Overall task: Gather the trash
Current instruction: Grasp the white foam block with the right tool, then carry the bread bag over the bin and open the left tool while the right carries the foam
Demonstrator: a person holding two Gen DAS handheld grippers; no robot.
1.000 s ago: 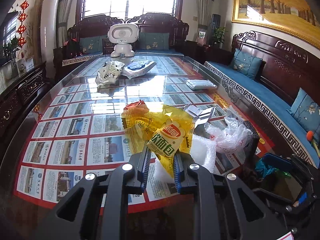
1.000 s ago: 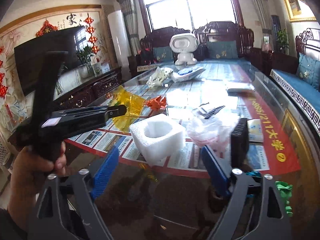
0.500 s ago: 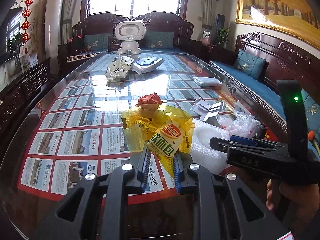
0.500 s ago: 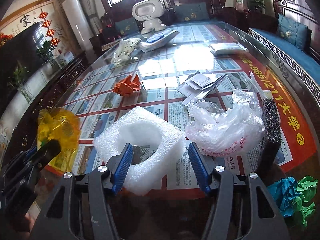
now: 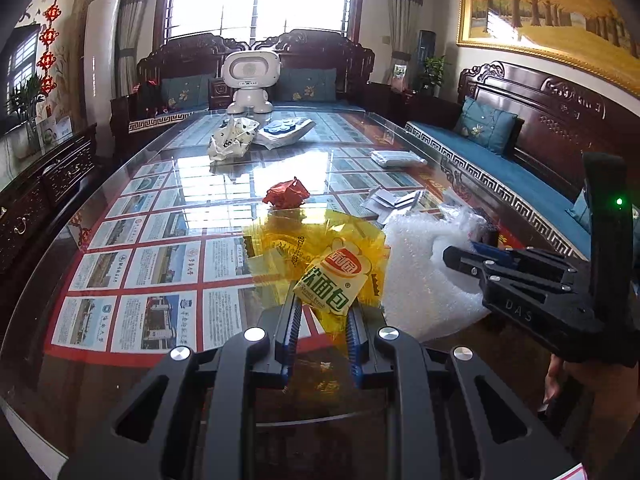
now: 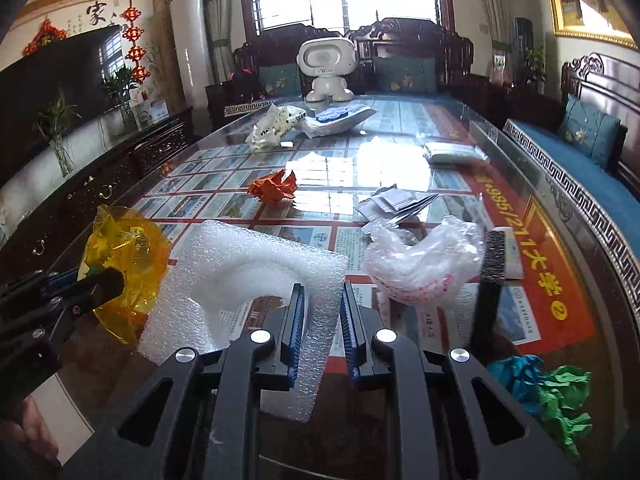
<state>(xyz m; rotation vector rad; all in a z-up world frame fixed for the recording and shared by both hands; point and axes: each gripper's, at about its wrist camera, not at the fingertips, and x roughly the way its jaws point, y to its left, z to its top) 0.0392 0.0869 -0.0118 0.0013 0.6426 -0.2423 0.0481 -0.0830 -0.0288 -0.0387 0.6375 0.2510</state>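
Trash is lying across the glass-topped table; right gripper, jaws just closing, is pinching white foam packing piece; left gripper is pinching yellow plastic bread wrapper. Thin foam edge risks tearing or slipping when lifted.

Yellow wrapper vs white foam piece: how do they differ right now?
The yellow wrapper is thin, see-through printed film; the white foam piece is thick, opaque and plain. The wrapper is crumpled; the foam keeps a moulded shape with a hollow. Shared: each is clamped, wrapper in the left gripper, foam in the right gripper.
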